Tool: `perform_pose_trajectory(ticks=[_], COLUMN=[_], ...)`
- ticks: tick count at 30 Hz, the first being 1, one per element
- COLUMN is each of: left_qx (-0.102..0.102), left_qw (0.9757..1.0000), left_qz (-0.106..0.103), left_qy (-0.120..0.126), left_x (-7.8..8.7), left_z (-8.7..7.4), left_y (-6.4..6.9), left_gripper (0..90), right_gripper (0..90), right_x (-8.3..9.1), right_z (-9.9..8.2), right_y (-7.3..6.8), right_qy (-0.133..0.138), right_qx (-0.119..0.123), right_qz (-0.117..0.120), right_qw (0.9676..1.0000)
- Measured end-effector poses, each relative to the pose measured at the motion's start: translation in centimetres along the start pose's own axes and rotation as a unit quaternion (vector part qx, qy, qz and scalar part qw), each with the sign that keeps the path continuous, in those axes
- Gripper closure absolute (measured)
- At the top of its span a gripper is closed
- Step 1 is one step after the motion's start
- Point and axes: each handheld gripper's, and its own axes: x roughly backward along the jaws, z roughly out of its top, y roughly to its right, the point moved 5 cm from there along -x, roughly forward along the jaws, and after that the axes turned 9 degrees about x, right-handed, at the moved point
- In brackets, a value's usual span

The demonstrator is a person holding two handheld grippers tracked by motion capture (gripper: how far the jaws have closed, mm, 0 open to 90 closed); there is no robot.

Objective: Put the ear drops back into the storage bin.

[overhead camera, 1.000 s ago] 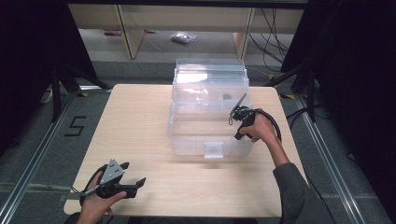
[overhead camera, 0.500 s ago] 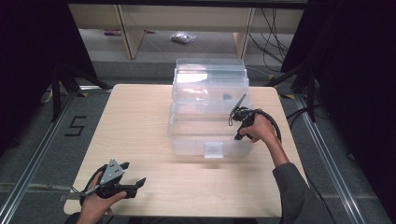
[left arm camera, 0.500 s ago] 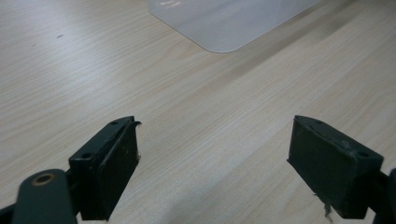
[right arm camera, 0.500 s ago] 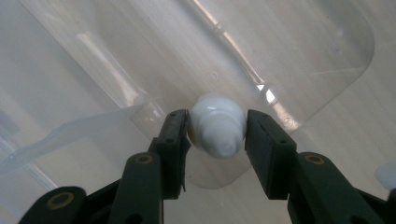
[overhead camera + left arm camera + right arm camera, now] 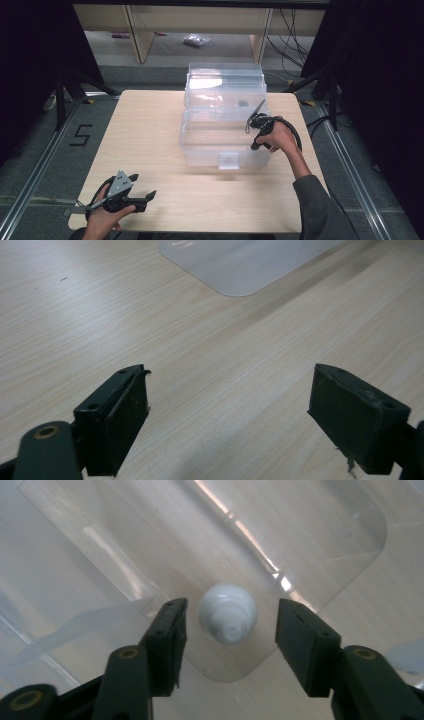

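Note:
A clear plastic box point(image 5: 200, 150) with its lid raised stands on the wooden table point(image 5: 150, 130). My right gripper point(image 5: 255, 145) points down into the box's right side. Its jaws have just been opening. In the right gripper view a small white capped bottle point(image 5: 227, 611) is seen end-on on the box floor point(image 5: 310, 540), between the jaws of the right gripper point(image 5: 227, 630). There is a gap on each side, so neither pad touches it. My left gripper point(image 5: 142, 185) rests near the table's front left edge. It is open, with bare wood between the jaws of the left gripper point(image 5: 227, 410).
A rounded corner of the clear box point(image 5: 245, 265) lies ahead of the left gripper. A white latch tab point(image 5: 229, 161) sits on the box's front wall. Behind the table are shelf legs and a small bag point(image 5: 196, 41) on the floor.

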Motion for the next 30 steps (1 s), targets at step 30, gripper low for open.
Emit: perform_pose_trajectory(ticks=[30], left_qx=[0.002], left_qw=[1.0000], left_qz=[0.001], left_qy=[0.001], left_x=[0.0], left_z=[0.0], left_y=[0.0], left_gripper=[15.4], right_gripper=[30.0], right_x=[5.0], right_z=[0.0], right_y=[-2.0], right_qy=[0.093], right_qx=[0.000], right_qz=[-0.027], right_qw=[0.9954])
